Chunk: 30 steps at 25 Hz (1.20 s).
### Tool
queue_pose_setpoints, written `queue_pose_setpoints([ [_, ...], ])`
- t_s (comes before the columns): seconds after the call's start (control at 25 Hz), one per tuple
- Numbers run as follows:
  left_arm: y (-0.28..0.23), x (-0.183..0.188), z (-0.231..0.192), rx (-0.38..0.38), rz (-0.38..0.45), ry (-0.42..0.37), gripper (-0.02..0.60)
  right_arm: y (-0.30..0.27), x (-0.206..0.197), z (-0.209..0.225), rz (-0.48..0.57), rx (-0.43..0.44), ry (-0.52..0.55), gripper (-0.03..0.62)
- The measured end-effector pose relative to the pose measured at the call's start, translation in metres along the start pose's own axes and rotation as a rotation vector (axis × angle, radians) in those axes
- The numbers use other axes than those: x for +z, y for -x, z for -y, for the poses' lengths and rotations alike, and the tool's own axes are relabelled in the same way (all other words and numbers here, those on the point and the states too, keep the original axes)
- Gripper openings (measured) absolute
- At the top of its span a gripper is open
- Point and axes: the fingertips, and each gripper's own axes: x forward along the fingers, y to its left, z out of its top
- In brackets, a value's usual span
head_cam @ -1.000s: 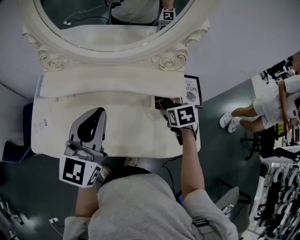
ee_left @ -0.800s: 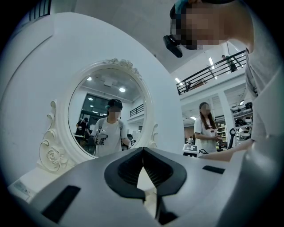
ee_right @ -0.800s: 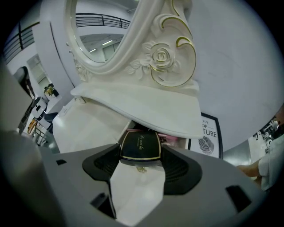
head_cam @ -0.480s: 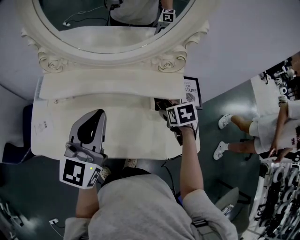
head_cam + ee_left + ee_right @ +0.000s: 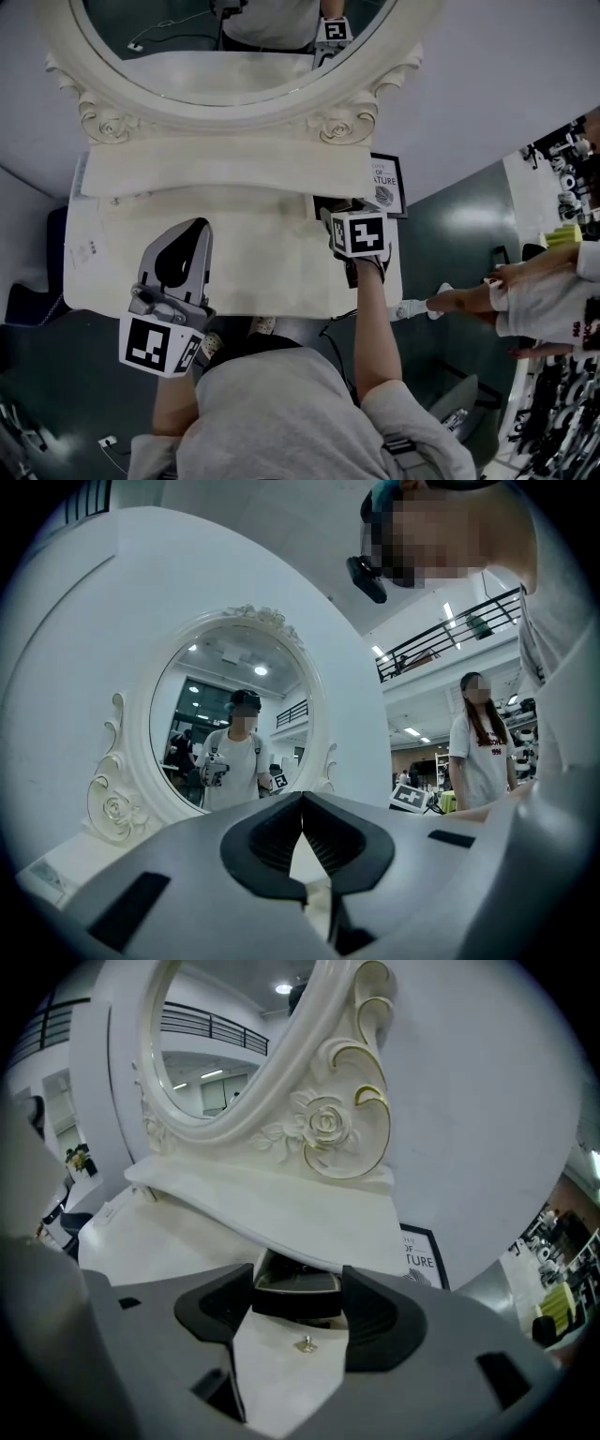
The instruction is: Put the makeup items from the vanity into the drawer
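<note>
My right gripper [image 5: 337,214] [image 5: 298,1309] is shut on a black compact case [image 5: 298,1296], which spans the gap between the two jaws. It hangs at the mouth of a small open drawer [image 5: 281,1363] under the vanity's raised shelf [image 5: 225,173]; the drawer front carries a tiny brass knob [image 5: 306,1343]. From the head view the drawer [image 5: 322,204] shows only as a dark slot, mostly hidden by the marker cube. My left gripper [image 5: 190,232] [image 5: 302,808] is shut and empty, held over the left of the vanity top [image 5: 253,253].
An oval mirror [image 5: 225,37] in a carved white frame stands behind the shelf. A framed print [image 5: 384,183] [image 5: 424,1251] leans by the wall at the vanity's right end. A person [image 5: 544,300] walks on the floor at far right.
My right gripper has edged a little left and forward toward the drawer with the compact in it. The person at right has walked on. The left gripper has stayed still.
</note>
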Motion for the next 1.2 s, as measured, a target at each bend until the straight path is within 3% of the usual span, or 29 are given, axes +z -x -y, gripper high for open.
queue_pose_setpoints([
  [0.08,0.001,0.000,-0.001,0.001,0.000,0.000,0.015,0.000,-0.004,0.000,-0.006,-0.001,-0.005,0.304],
  [0.28,0.003,0.000,-0.003,0.001,-0.001,-0.001,0.015,-0.001,-0.004,0.000,0.101,-0.022,-0.106,0.304],
  [0.8,0.003,0.000,0.003,-0.023,0.002,0.005,0.015,-0.006,-0.011,-0.004,0.045,-0.084,-0.005,0.304],
  [1.2,0.011,0.006,-0.002,-0.007,0.003,-0.001,0.015,-0.001,-0.015,-0.009,0.212,-0.064,-0.041,0.304],
])
